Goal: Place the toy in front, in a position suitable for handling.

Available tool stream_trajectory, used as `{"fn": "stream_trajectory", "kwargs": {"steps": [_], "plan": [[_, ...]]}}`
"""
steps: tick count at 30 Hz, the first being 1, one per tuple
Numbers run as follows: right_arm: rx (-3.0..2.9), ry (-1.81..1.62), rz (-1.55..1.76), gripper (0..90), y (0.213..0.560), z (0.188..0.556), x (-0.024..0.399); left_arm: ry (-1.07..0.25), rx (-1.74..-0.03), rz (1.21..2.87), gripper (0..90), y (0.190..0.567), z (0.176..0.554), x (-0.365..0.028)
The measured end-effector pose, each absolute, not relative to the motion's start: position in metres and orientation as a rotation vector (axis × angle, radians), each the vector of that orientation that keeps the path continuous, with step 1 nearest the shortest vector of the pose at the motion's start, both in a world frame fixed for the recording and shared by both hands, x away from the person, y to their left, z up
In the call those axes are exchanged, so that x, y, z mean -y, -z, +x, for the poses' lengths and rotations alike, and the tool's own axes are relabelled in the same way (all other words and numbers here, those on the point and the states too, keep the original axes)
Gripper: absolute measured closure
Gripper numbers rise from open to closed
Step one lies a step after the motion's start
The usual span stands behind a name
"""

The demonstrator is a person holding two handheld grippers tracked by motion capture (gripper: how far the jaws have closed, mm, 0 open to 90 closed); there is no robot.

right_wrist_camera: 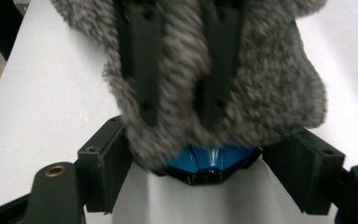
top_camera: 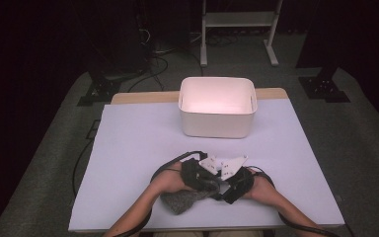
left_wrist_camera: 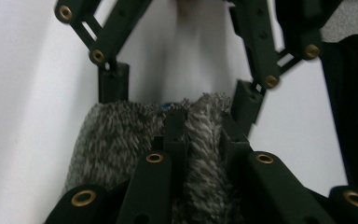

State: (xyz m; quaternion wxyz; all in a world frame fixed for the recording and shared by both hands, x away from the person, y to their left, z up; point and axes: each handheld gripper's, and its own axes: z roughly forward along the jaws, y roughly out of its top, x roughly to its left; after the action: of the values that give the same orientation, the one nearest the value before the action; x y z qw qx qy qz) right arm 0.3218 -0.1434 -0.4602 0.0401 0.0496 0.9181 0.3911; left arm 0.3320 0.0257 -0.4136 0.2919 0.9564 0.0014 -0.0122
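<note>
Pouch of grey fuzz (top_camera: pixel 185 200) sits near the front edge of the table (top_camera: pixel 128 148), left gripper (left_wrist_camera: pixel 186 135) pinched tight on a fold to steady it, I'd guess so the right gripper (right_wrist_camera: pixel 203 172), jaws spread wide and not squeezing, can straddle the blue thing (right_wrist_camera: pixel 209 161) poking out.

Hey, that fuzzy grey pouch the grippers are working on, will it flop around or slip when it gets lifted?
The pouch looks soft and floppy: its pile bunches into a ridge where the left gripper is shut on it. It probably won't slip, since the fuzzy surface should grip the pads. A blue item peeks from its mouth between the right gripper jaws, so it may hang unevenly.
</note>
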Motion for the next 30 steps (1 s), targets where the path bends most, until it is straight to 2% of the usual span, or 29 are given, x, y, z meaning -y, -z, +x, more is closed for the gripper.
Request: {"fn": "stream_trajectory", "kwargs": {"steps": [8,14,15,16,18,20,22,24,29,30], "plan": [[-2.817,-1.207,0.156,24.1,0.461,0.322,0.143,0.049,-0.016,2.548,77.4,0.413,0.337,-0.031],[-2.831,-1.215,0.168,25.2,0.462,0.325,0.145,0.02,-0.076,2.537,77.2,0.406,0.334,-0.065],[-2.832,-1.225,0.164,27.7,0.463,0.325,0.145,0.01,-0.09,2.54,77.1,0.406,0.333,-0.071],[-2.834,-1.234,0.13,38.0,0.462,0.325,0.146,0.011,-0.103,2.55,77.1,0.405,0.332,-0.077],[-2.834,-1.248,0.092,46.4,0.461,0.321,0.147,0.004,-0.125,2.551,77.0,0.405,0.331,-0.088],[-2.833,-1.234,0.088,46.9,0.461,0.319,0.146,0.018,-0.15,2.528,77.0,0.406,0.331,-0.094],[-2.848,-1.23,0.111,43.9,0.46,0.321,0.145,0.028,-0.152,2.518,77.1,0.407,0.332,-0.094],[-2.843,-1.22,0.159,27.5,0.46,0.322,0.141,0.03,-0.144,2.52,77.0,0.407,0.332,-0.091],[-2.835,-1.225,0.16,16.5,0.464,0.32,0.122,0.021,-0.101,2.546,77.0,0.407,0.333,-0.079],[-2.833,-1.224,0.167,17.9,0.464,0.321,0.119,0.023,-0.094,2.552,77.0,0.407,0.334,-0.077]]}}
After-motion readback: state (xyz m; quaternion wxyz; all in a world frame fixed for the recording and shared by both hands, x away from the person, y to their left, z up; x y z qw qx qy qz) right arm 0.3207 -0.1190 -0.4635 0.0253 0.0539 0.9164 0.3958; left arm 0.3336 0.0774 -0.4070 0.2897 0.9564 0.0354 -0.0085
